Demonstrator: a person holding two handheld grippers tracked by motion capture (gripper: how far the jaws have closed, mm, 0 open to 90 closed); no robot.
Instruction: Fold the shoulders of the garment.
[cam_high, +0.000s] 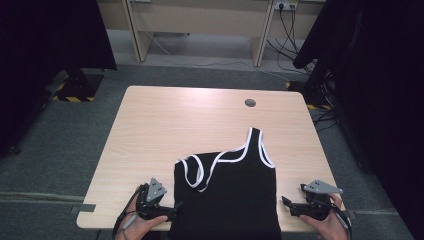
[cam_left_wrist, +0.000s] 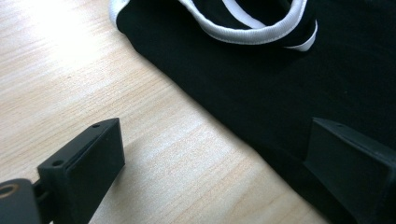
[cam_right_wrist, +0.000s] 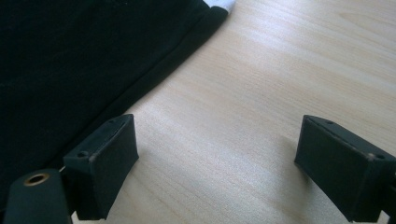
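Flanking black tank top (cam_high: 227, 195) on table (cam_high: 165, 125), left tool (cam_high: 172, 209) wide, right tool (cam_high: 288, 204) wide, both empty.

The desk (cam_high: 165, 125) is pale wood with a round dark cable hole (cam_high: 250, 103) near its far right corner. It stands on grey carpet (cam_high: 50, 150). Black curtains (cam_high: 45, 35) hang at left and right, the left stand's base marked with yellow-black tape (cam_high: 75, 98). Behind stands another light wooden table (cam_high: 200, 20), with cables (cam_high: 287, 35) trailing from a wall socket (cam_high: 285, 5).
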